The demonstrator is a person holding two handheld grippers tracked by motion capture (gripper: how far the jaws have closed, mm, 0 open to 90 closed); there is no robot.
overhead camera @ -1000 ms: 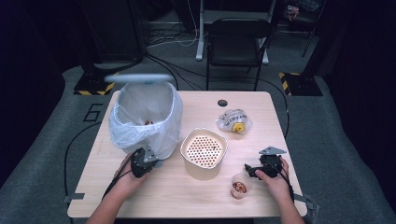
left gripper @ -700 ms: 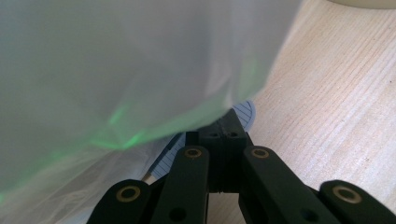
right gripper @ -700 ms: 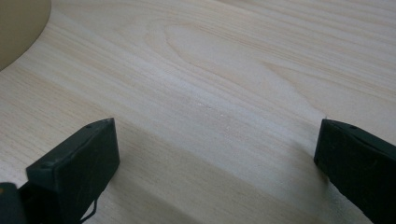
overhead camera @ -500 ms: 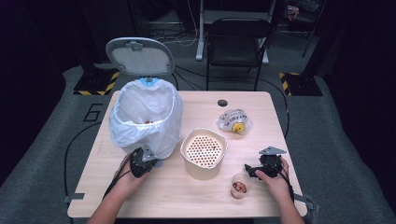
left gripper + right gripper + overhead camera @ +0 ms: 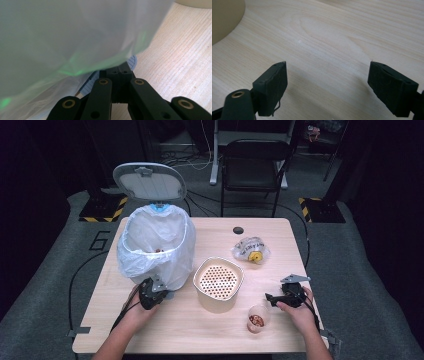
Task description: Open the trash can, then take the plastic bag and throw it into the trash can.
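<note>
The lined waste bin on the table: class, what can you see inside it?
Inside the waste bin, a white bag lines the walls and a few small brownish scraps lie low down. The bag's near wall covers the rest of the bottom.

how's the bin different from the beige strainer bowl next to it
The bin is taller, lined with a white plastic bag, and its grey lid stands raised behind it; the strainer bowl is low, beige and has no lid. The bin's inside is deep with a few scraps at the bottom; the bowl's top is a perforated insert. Both stand upright on the wooden table.
</note>
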